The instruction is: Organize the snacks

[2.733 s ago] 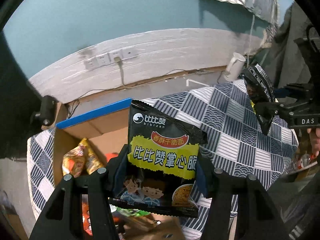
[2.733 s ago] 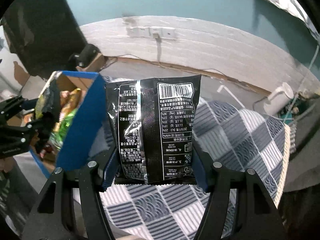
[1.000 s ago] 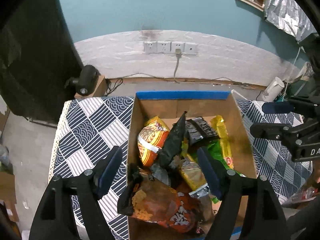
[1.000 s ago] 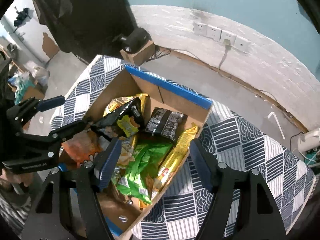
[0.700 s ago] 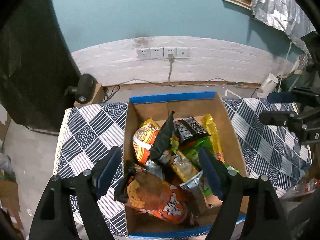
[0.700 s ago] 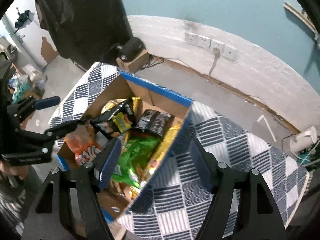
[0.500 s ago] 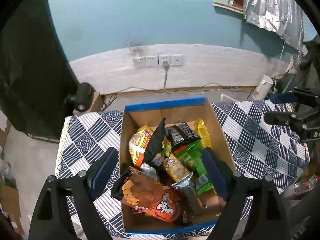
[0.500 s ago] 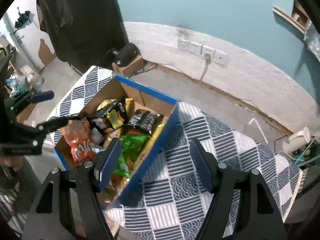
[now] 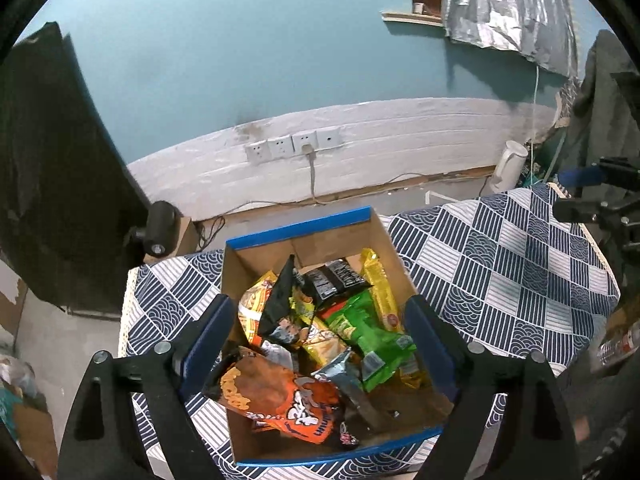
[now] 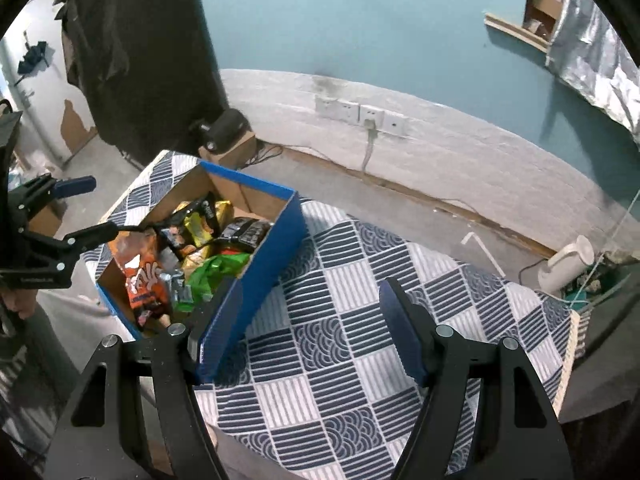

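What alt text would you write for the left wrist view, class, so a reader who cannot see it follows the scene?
A cardboard box with blue-taped edges, full of snack packets, sits on a navy-and-white patterned tablecloth. The left gripper hangs above it, jaws opening and holding nothing. An orange packet lies nearest, a green packet beside it.

Glossy foil snack bags (image 9: 320, 340) fill a matt cardboard box (image 9: 304, 236) on patterned cloth (image 9: 500, 280).
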A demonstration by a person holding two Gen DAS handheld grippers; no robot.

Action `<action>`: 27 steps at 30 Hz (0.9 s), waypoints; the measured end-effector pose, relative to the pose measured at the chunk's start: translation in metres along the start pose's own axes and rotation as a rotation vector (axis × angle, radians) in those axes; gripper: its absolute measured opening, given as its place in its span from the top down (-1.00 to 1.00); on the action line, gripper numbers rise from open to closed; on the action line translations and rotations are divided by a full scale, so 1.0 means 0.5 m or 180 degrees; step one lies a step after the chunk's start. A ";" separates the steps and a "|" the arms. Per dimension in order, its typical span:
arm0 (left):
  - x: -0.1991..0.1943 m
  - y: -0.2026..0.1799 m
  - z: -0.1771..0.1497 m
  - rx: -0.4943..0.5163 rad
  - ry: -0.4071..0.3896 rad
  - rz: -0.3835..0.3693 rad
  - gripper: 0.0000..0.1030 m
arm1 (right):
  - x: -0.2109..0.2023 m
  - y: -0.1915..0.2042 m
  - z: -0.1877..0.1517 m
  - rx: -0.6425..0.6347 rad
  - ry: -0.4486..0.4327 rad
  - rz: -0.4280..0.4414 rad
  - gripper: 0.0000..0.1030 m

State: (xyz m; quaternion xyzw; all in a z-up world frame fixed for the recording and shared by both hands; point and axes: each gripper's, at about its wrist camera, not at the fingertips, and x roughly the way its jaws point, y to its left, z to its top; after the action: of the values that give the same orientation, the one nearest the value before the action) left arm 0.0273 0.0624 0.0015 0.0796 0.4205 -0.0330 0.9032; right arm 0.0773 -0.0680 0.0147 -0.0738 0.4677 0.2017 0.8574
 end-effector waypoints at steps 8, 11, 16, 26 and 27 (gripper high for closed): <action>-0.018 -0.053 0.011 0.0167 -0.0114 0.0003 -0.83 | -0.043 -0.022 -0.022 -0.0010 -0.0115 -0.0143 -0.42; -0.019 -0.068 0.015 0.0215 -0.0144 0.0050 -0.83 | -0.046 -0.034 -0.030 0.0049 -0.0112 -0.0115 -0.42; -0.027 -0.092 0.018 0.0299 -0.0182 0.0034 -0.83 | -0.047 -0.043 -0.039 0.0074 -0.0101 -0.0105 -0.42; -0.023 -0.102 0.022 0.0281 -0.0155 -0.0028 -0.83 | -0.048 -0.052 -0.045 0.0112 -0.0100 -0.0105 -0.42; -0.022 -0.102 0.022 0.0277 -0.0152 -0.0028 -0.83 | -0.048 -0.053 -0.045 0.0112 -0.0099 -0.0105 -0.42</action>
State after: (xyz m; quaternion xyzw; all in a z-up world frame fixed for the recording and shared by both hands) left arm 0.0219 0.0100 0.0112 0.1162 0.3974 -0.0571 0.9085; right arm 0.0593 -0.1057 0.0207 -0.0633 0.4565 0.1804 0.8690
